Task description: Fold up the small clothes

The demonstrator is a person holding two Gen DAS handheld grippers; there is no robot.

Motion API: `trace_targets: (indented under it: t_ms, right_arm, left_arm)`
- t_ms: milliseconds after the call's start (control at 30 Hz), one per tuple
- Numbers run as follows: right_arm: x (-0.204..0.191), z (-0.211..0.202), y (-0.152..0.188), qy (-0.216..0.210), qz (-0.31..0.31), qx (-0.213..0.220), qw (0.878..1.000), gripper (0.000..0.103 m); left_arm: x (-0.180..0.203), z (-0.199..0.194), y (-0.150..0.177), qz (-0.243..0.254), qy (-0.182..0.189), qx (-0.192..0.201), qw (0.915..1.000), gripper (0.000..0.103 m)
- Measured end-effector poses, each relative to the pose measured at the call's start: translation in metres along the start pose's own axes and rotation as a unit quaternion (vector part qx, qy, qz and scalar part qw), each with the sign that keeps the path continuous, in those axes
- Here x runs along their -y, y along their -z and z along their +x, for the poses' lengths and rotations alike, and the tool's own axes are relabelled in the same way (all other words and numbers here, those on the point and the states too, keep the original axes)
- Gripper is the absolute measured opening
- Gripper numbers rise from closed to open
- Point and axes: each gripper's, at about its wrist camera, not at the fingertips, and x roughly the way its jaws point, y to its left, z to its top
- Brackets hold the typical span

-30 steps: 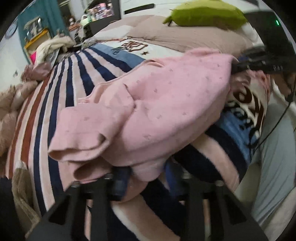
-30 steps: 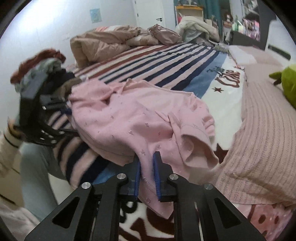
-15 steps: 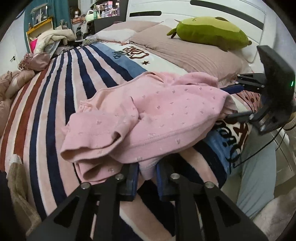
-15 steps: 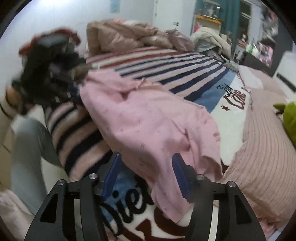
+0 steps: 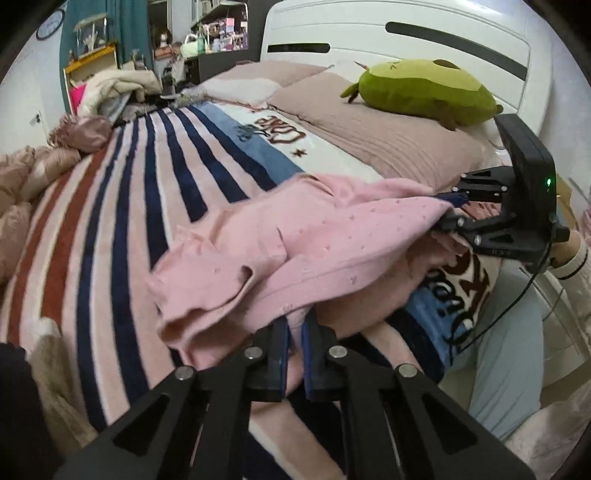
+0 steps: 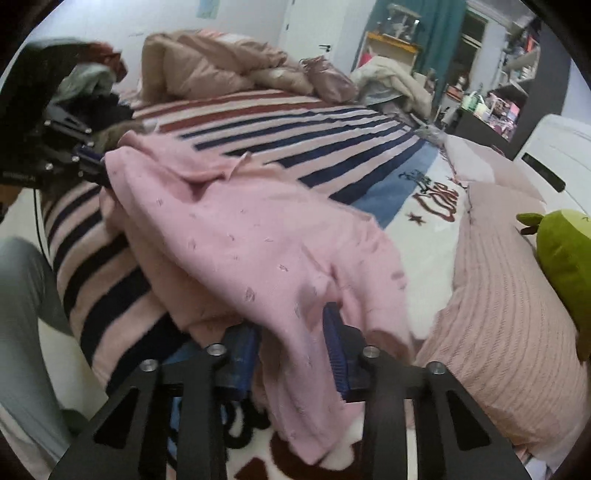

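A small pink garment (image 5: 295, 243) with tiny printed marks lies rumpled on the striped blanket (image 5: 122, 206) near the bed's front edge. My left gripper (image 5: 294, 332) is shut on the garment's near hem. My right gripper (image 6: 291, 332) has its jaws apart, with the garment's (image 6: 236, 236) edge draped loosely between them. In the left wrist view the right gripper (image 5: 448, 210) is at the garment's far right corner. In the right wrist view the left gripper (image 6: 92, 166) is at the garment's far left corner.
A green plush toy (image 5: 424, 90) lies on the mauve pillow (image 5: 388, 136) by the white headboard (image 5: 406, 33). A crumpled beige quilt (image 6: 214, 70) and piled clothes sit at the bed's far side. My legs in light blue trousers (image 5: 498, 354) are beside the bed edge.
The left gripper went from open to shut on the garment's hem. The right gripper went from shut on the garment to open. The garment spread out flatter between the two.
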Motion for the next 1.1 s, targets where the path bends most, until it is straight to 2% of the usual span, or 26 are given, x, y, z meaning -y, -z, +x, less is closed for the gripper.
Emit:
trace_targets:
  t_ms: [67, 167, 267, 467, 533, 567, 600, 667, 733, 833, 867, 933, 1000, 1033, 1067, 1100]
  right_arm:
    - [0.007, 0.001, -0.010, 0.003, 0.008, 0.003, 1.000, 0.007]
    - [0.018, 0.007, -0.028, 0.011, 0.011, 0.004, 1.000, 0.007]
    - [0.042, 0.021, -0.055, 0.001, 0.035, 0.006, 0.999, 0.007]
    - [0.086, 0.079, -0.103, 0.003, 0.074, -0.030, 0.997, 0.007]
    - [0.098, 0.108, -0.112, 0.015, 0.092, -0.051, 0.994, 0.007]
    - [0.104, 0.119, -0.115, 0.023, 0.102, -0.059, 0.993, 0.012]
    - [0.110, 0.128, -0.115, 0.026, 0.113, -0.067, 0.991, 0.016]
    - [0.121, 0.138, -0.115, 0.030, 0.134, -0.075, 0.988, 0.043]
    - [0.129, 0.124, -0.108, 0.025, 0.154, -0.054, 0.986, 0.049]
    - [0.131, 0.091, -0.091, 0.005, 0.170, -0.021, 0.985, 0.068]
    - [0.130, 0.085, -0.088, 0.002, 0.170, -0.016, 0.985, 0.070]
    - [0.120, 0.073, -0.071, -0.025, 0.164, -0.024, 0.986, 0.072]
    - [0.109, 0.081, -0.059, -0.041, 0.154, -0.053, 0.986, 0.073]
    - [0.102, 0.091, -0.053, -0.026, 0.145, -0.073, 0.986, 0.073]
    - [0.099, 0.097, -0.049, -0.010, 0.141, -0.081, 0.987, 0.071]
    - [0.098, 0.105, -0.046, 0.013, 0.142, -0.087, 0.986, 0.068]
  left_arm:
    - [-0.003, 0.000, -0.009, -0.003, -0.003, 0.006, 1.0000, 0.003]
    - [-0.010, 0.005, -0.029, 0.004, -0.030, 0.014, 0.9995, 0.003]
    - [-0.028, 0.017, -0.054, -0.003, -0.054, 0.013, 0.9984, 0.003]
    - [-0.088, 0.074, -0.096, -0.027, -0.079, -0.002, 0.9965, 0.006]
    - [-0.109, 0.098, -0.102, -0.053, -0.098, -0.008, 0.9938, 0.006]
    - [-0.121, 0.107, -0.103, -0.074, -0.109, -0.014, 0.9912, 0.010]
    - [-0.133, 0.115, -0.101, -0.103, -0.119, -0.024, 0.9873, 0.026]
    - [-0.149, 0.117, -0.099, -0.145, -0.122, -0.026, 0.9816, 0.046]
    - [-0.156, 0.102, -0.088, -0.167, -0.095, -0.002, 0.9813, 0.048]
    - [-0.145, 0.087, -0.068, -0.150, -0.052, -0.004, 0.9873, 0.060]
    - [-0.140, 0.085, -0.060, -0.144, -0.045, -0.011, 0.9885, 0.063]
    - [-0.129, 0.086, -0.044, -0.135, -0.031, -0.027, 0.9900, 0.063]
    - [-0.120, 0.092, -0.031, -0.137, -0.017, -0.030, 0.9899, 0.063]
    - [-0.119, 0.096, -0.026, -0.143, -0.020, -0.030, 0.9890, 0.062]
    - [-0.120, 0.100, -0.024, -0.151, -0.030, -0.028, 0.9877, 0.056]
    - [-0.122, 0.103, -0.022, -0.159, -0.046, -0.028, 0.9857, 0.034]
